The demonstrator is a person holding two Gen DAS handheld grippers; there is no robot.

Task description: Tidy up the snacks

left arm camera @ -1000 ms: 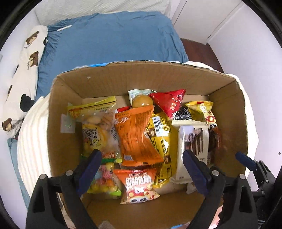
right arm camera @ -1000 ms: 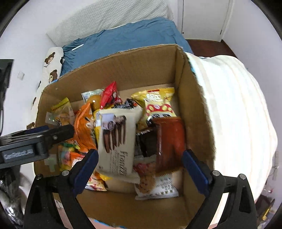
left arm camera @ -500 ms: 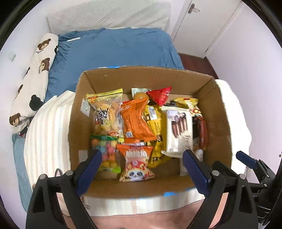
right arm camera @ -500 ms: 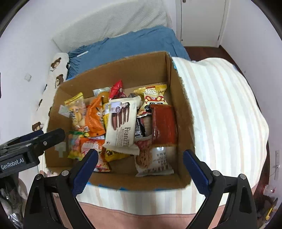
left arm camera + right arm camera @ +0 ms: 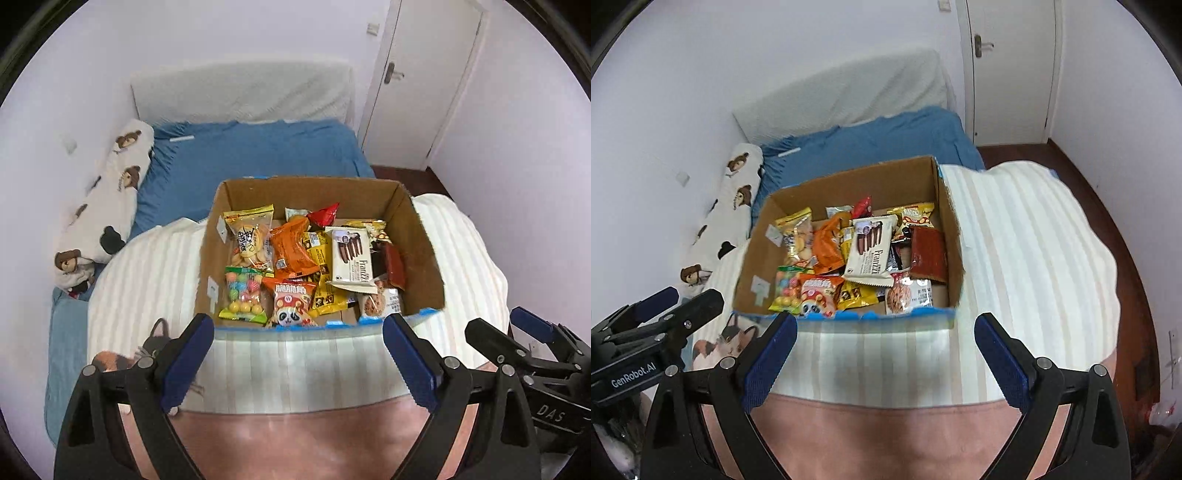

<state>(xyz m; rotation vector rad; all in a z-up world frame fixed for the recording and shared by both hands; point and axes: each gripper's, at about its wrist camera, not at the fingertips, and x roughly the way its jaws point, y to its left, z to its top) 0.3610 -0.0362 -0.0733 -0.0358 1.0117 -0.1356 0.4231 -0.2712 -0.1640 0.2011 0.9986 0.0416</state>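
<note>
An open cardboard box point(image 5: 424, 258) stands on a striped blanket on the bed and holds several snack packs: an orange bag point(image 5: 291, 251), a white Franzzi wafer pack point(image 5: 351, 262), a panda pack point(image 5: 293, 304), a candy bag point(image 5: 243, 293). The box also shows in the right wrist view point(image 5: 953, 236), with the wafer pack point(image 5: 870, 254) on top. My left gripper point(image 5: 297, 363) is open and empty, well back from the box's near edge. My right gripper point(image 5: 882, 356) is open and empty, also short of the box.
The striped blanket point(image 5: 295, 369) lies over a pink cover point(image 5: 295, 443). A blue sheet point(image 5: 258, 151) and a bear-print pillow point(image 5: 107, 199) lie behind the box. A white door point(image 5: 1008, 66) and dark floor point(image 5: 1126, 240) are at the right. A cat-print item point(image 5: 727, 339) lies at the left.
Both grippers have pulled back and up from over the box; the box now looks smaller and farther. Both stay open and empty. The snacks have not moved.
</note>
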